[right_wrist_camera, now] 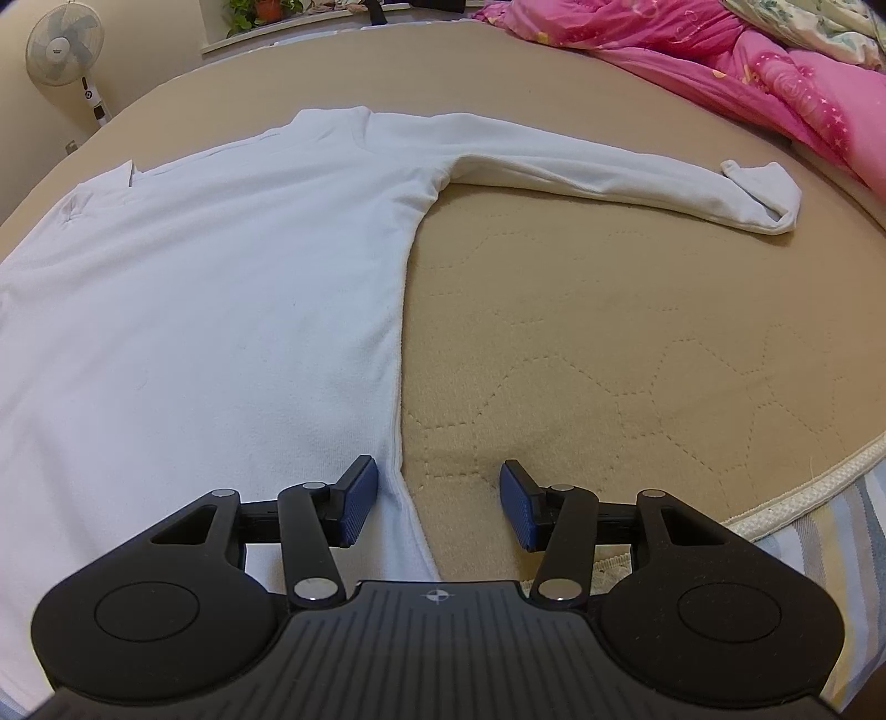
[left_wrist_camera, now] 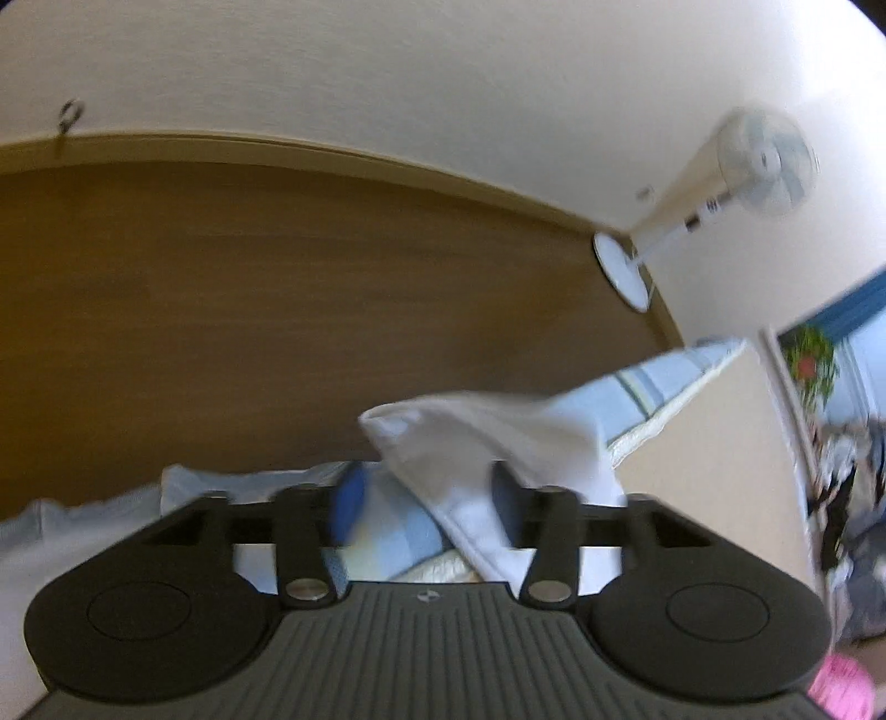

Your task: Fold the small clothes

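My right claw [right_wrist_camera: 438,507] hangs over the near hem of the white long-sleeved cotton top [right_wrist_camera: 210,288], its two blue ribbed pads [right_wrist_camera: 359,501] spread apart and pressing on nothing: the pad at nine o'clock sits above the cloth, the pad at three o'clock above the bare tan quilted mattress cover [right_wrist_camera: 637,354], and the top's side seam runs up between them. The top lies flat on that cover, body filling the view from seven to eleven o'clock, one sleeve [right_wrist_camera: 609,174] stretched out toward two o'clock with its cuff turned back on itself. Beyond it, at one o'clock, a crumpled pink blanket with star prints [right_wrist_camera: 747,66] lies well apart from the sleeve, and at eleven o'clock a white pedestal fan [right_wrist_camera: 65,44] stands by the wall. My left claw [left_wrist_camera: 426,504] looks out over the bed's edge toward the brown wooden floor [left_wrist_camera: 277,310], the picture smeared. A loose fold of white cloth [left_wrist_camera: 476,443] drapes across the gap between its pads, over the pad at three o'clock; the pads stand apart, and I cannot tell whether either one pinches that fold. Below it shows a pale blue striped sheet [left_wrist_camera: 642,387], running off toward two o'clock.
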Demonstrator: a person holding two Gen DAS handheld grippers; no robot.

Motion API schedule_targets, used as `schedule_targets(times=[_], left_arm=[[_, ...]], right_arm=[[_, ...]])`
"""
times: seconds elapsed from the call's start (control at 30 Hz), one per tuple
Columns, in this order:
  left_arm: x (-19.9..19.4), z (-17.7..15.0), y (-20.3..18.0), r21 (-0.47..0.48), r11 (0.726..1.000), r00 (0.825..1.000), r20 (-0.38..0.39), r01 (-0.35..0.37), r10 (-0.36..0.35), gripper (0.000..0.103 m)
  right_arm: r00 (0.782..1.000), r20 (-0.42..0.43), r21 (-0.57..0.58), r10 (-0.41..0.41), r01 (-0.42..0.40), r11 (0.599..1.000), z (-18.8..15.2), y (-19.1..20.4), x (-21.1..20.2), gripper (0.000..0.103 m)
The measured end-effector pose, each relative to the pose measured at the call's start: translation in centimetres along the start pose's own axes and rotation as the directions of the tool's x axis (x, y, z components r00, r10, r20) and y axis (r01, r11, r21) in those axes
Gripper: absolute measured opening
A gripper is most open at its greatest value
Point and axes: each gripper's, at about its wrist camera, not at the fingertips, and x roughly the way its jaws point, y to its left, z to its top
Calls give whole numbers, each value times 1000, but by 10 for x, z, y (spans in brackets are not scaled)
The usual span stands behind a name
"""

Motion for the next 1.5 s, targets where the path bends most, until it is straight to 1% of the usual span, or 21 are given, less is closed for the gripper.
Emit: schedule_targets(times=[0.07,0.17,0.23,0.33,0.43,0.5,0.53,0.57,0.7,0.77,0.83,0.9,0.93,0.97,1.07,1.17,1.3,1.4,1.43,1.47,1.5], left_arm=[[11,4,-11,82,997,999,-35,2,0,61],[32,20,-19,195,978,996,-23,-77,83,61],[38,23,-19,191,975,993,-16,-111,116,58],[42,27,-15,142,989,998,-59,-30,38,9],[25,23,-32,243,967,997,39,-74,66,6],[11,22,-31,231,966,987,137,-113,83,5],[4,20,-29,202,971,982,166,-126,93,5],[5,18,-27,194,968,976,176,-161,127,6],[-14,0,-46,233,922,946,180,-308,270,10],[-53,-27,-71,312,914,955,227,-259,193,18],[-93,-63,-96,414,892,971,219,-181,95,19],[-130,-109,-115,505,861,988,150,-56,-23,22],[-147,-133,-122,551,834,993,94,7,-70,24],[-163,-161,-127,593,802,994,36,64,-106,24],[-201,-247,-130,694,693,980,-102,194,-172,29],[-211,-322,-114,744,614,964,-226,264,-141,31],[-190,-384,-95,832,508,960,-277,223,32,34],[-173,-406,-81,858,478,938,-303,191,169,28],[-170,-410,-78,859,475,932,-310,190,187,13],[-172,-410,-79,852,481,930,-325,208,173,5],[-177,-409,-81,849,484,932,-325,212,162,5]], right_arm=[[1000,-1,1,-1,1,1000,1,0,0,52],[1000,1,-1,-2,2,1000,1,0,0,52],[1000,5,-2,-3,3,1000,0,0,0,52],[1000,15,-3,-5,5,1000,-1,1,0,52],[1000,23,4,-7,7,1000,-3,2,-1,52],[999,39,13,-1,0,1000,-4,2,-5,43],[998,57,12,30,-30,999,-3,2,-8,13],[996,68,20,63,-64,998,-2,2,-11,2],[999,40,155,-22,16,988,0,-19,-13,0],[998,2,204,-70,68,976,-1,-32,-13,0],[1000,7,319,-12,9,948,0,-48,-21,4],[998,43,376,52,-65,924,-2,-55,-32,8],[996,48,377,72,-85,922,-4,-54,-36,19],[995,44,371,84,-94,924,-7,-52,-38,31],[993,-13,327,114,-103,939,-21,-43,-40,37],[993,-63,283,97,-76,956,-33,-37,-39,37],[991,-74,285,109,-83,955,-42,-45,-45,38],[989,-81,266,124,-98,959,-53,-40,-52,38],[988,-84,251,131,-107,962,-54,-40,-53,28],[986,-85,238,144,-120,964,-55,-38,-54,4],[985,-74,239,154,-132,962,-55,-39,-59,5]])
